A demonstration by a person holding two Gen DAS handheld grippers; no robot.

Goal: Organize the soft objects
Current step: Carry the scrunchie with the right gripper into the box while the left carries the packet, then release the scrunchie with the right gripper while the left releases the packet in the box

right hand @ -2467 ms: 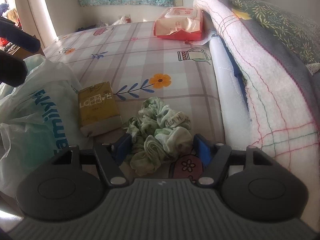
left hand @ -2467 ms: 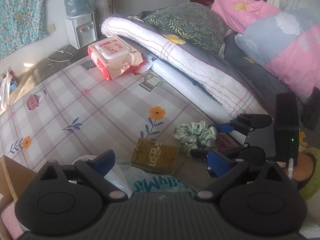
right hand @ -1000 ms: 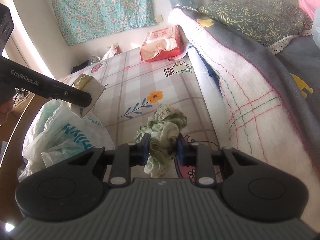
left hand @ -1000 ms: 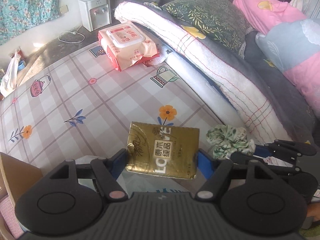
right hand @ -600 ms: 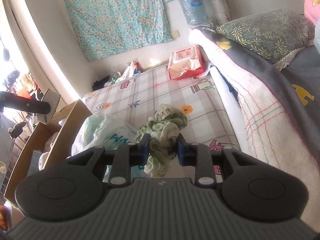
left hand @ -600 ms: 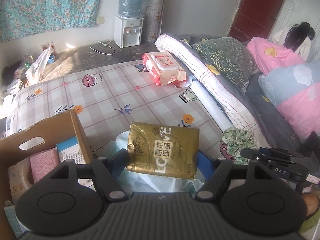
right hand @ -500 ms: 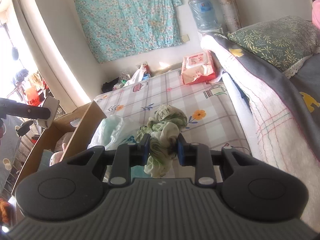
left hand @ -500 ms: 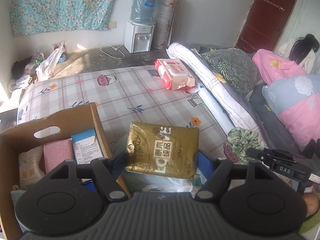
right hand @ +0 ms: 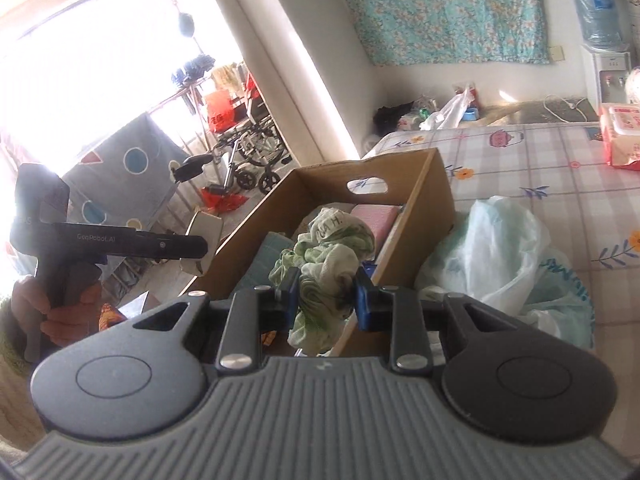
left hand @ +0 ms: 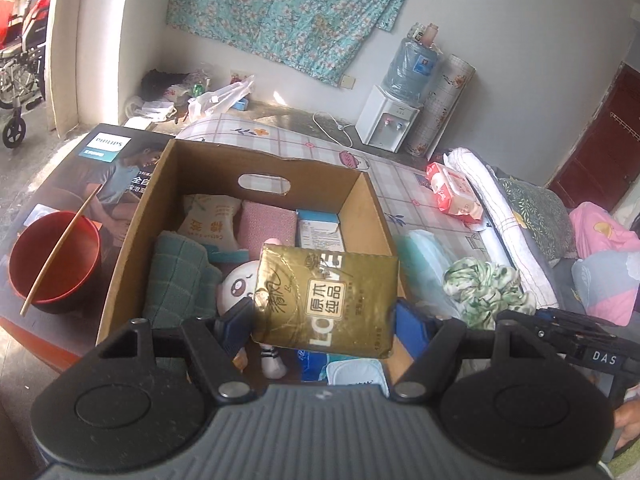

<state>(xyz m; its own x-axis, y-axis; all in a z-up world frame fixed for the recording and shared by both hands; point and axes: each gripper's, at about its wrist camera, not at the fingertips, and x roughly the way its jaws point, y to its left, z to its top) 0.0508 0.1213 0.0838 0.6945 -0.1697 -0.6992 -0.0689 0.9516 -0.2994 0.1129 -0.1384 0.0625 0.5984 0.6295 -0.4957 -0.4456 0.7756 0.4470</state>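
My left gripper (left hand: pixel 320 322) is shut on a gold tissue pack (left hand: pixel 326 300) and holds it above the open cardboard box (left hand: pixel 256 174). My right gripper (right hand: pixel 326 296) is shut on a green and white scrunchie (right hand: pixel 326 256) and holds it over the box's near right side (right hand: pixel 420 216). The scrunchie also shows in the left wrist view (left hand: pixel 486 286), to the right of the box. The box holds a teal towel (left hand: pixel 180 276), a pink pad (left hand: pixel 268 224), a small sack (left hand: pixel 210 220) and a white doll (left hand: pixel 238 288).
A red bowl (left hand: pixel 54 264) with a stick stands left of the box on a printed carton. A plastic bag (right hand: pixel 508 256) lies on the plaid bed right of the box. A wet-wipes pack (left hand: pixel 454 194) and a rolled blanket (left hand: pixel 504 226) lie further back.
Both grippers have swung left from the bed to over the cardboard box, each still holding its item. The box now fills the middle of both views.
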